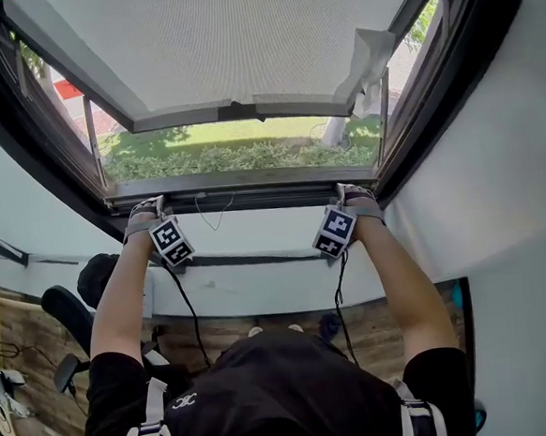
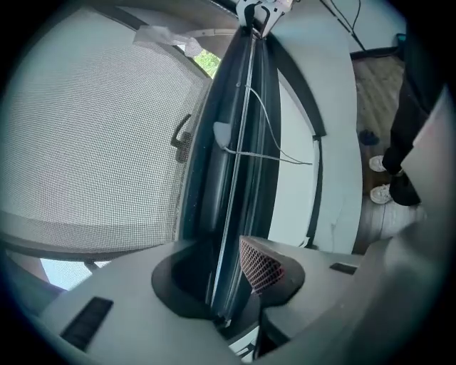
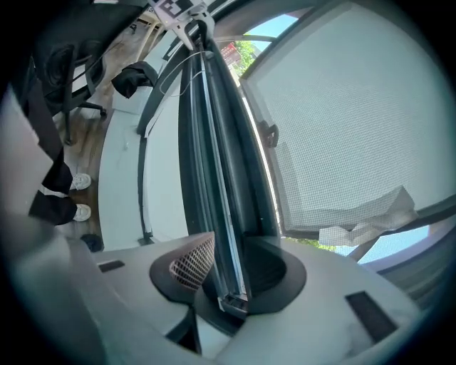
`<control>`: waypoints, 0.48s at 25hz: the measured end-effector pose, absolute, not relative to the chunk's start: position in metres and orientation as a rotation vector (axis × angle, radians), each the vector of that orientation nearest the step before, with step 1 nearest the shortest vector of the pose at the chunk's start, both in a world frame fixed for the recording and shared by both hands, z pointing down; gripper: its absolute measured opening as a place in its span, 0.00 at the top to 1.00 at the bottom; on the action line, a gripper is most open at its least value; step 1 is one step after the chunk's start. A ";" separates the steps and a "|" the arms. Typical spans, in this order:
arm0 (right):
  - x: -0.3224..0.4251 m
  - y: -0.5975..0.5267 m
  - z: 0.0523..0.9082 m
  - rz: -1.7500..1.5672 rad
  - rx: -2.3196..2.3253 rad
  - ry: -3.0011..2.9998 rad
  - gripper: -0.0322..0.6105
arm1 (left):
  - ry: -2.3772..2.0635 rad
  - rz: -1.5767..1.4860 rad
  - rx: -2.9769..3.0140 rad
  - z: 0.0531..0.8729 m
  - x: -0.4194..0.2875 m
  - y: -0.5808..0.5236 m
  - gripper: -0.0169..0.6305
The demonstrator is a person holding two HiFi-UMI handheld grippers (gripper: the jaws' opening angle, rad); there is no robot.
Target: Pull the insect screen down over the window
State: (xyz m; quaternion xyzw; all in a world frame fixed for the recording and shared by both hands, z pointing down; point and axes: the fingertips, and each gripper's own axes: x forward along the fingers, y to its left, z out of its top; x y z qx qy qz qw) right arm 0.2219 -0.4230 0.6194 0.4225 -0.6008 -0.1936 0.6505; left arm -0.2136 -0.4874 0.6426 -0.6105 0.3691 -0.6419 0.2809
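Note:
The insect screen's dark pull bar (image 1: 243, 201) runs across the bottom of the window opening. My left gripper (image 1: 147, 211) is shut on its left end and my right gripper (image 1: 354, 195) on its right end, arms stretched up. In the left gripper view the bar (image 2: 235, 214) passes between the jaws of the left gripper (image 2: 231, 289), with a meshed pad (image 2: 260, 265) against it. The right gripper view shows the same bar (image 3: 214, 178) clamped in the right gripper (image 3: 224, 281), beside its pad (image 3: 191, 262). A thin white cord (image 1: 214, 213) hangs from the bar's middle.
The grey, mesh-looking window sash (image 1: 231, 46) is tilted outward overhead, with a white flap (image 1: 366, 62) on its right corner. Grass and hedge (image 1: 240, 154) lie outside. Below is a white sill (image 1: 259, 284), with office chairs (image 1: 69, 322) on the wooden floor to the left.

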 end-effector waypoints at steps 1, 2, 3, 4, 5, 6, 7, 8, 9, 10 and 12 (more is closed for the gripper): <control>0.222 -0.423 0.621 -0.439 0.960 -1.364 0.74 | 0.991 -1.721 -1.636 0.644 -0.213 -0.488 0.78; 0.222 -0.423 0.622 -0.439 0.962 -1.363 0.73 | 0.993 -1.719 -1.637 0.645 -0.213 -0.488 0.77; 0.222 -0.424 0.622 -0.439 0.965 -1.362 0.73 | 0.996 -1.717 -1.638 0.645 -0.213 -0.488 0.77; 0.222 -0.424 0.622 -0.439 0.968 -1.360 0.72 | 0.998 -1.713 -1.640 0.645 -0.213 -0.488 0.77; 0.222 -0.424 0.623 -0.437 0.971 -1.359 0.72 | 1.000 -1.709 -1.641 0.645 -0.213 -0.488 0.77; 0.222 -0.424 0.623 -0.435 0.974 -1.358 0.72 | 1.001 -1.706 -1.643 0.645 -0.213 -0.488 0.77; 0.222 -0.423 0.623 -0.435 0.976 -1.358 0.72 | 1.002 -1.706 -1.643 0.646 -0.213 -0.488 0.77; 0.222 -0.423 0.624 -0.435 0.977 -1.359 0.73 | 1.002 -1.708 -1.643 0.646 -0.213 -0.487 0.77; 0.222 -0.423 0.624 -0.434 0.976 -1.359 0.72 | 1.002 -1.710 -1.643 0.647 -0.213 -0.487 0.77; 0.222 -0.423 0.625 -0.431 0.973 -1.359 0.72 | 1.001 -1.713 -1.642 0.648 -0.213 -0.488 0.77; 0.222 -0.424 0.627 -0.421 0.967 -1.359 0.73 | 1.000 -1.717 -1.639 0.649 -0.213 -0.488 0.77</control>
